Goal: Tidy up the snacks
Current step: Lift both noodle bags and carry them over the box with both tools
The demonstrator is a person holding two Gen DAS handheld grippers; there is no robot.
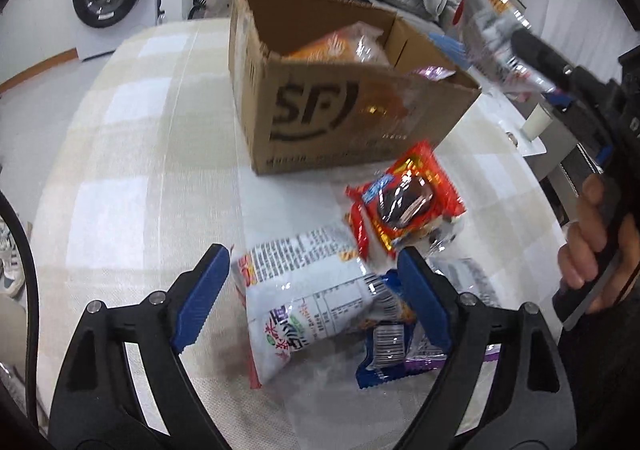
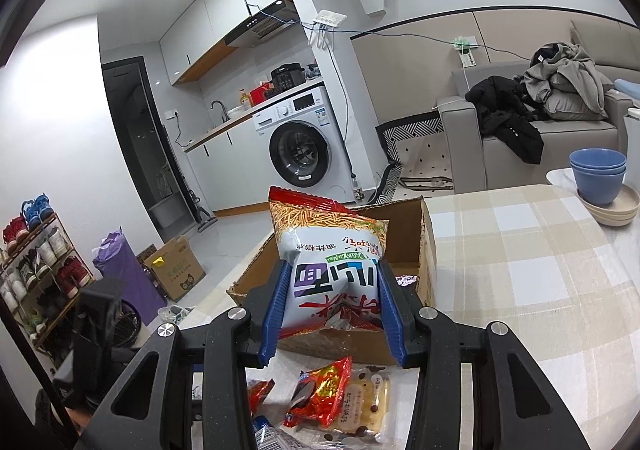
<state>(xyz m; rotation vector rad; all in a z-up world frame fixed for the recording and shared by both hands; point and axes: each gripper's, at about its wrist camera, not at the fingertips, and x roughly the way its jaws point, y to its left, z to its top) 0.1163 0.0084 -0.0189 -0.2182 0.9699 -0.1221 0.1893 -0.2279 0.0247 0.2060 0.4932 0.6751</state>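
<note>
An open cardboard box [image 1: 336, 117] marked SF stands on the checked tablecloth, with an orange packet [image 1: 340, 45] inside; it also shows in the right wrist view [image 2: 408, 242]. My right gripper [image 2: 332, 306] is shut on a white noodle-snack bag [image 2: 332, 262] and holds it above the box's near edge; in the left wrist view the bag [image 1: 492, 33] hangs blurred over the box's right corner. My left gripper [image 1: 312, 290] is open, low over loose snacks: a white bag [image 1: 308, 302], a red packet [image 1: 408, 197] and a blue packet [image 1: 396, 350].
Stacked blue bowls [image 2: 598, 173] on a beige plate sit at the table's far right. A grey sofa [image 2: 540, 129] with piled clothes and a washing machine [image 2: 304, 145] stand beyond the table. More snack packets [image 2: 340, 398] lie under my right gripper.
</note>
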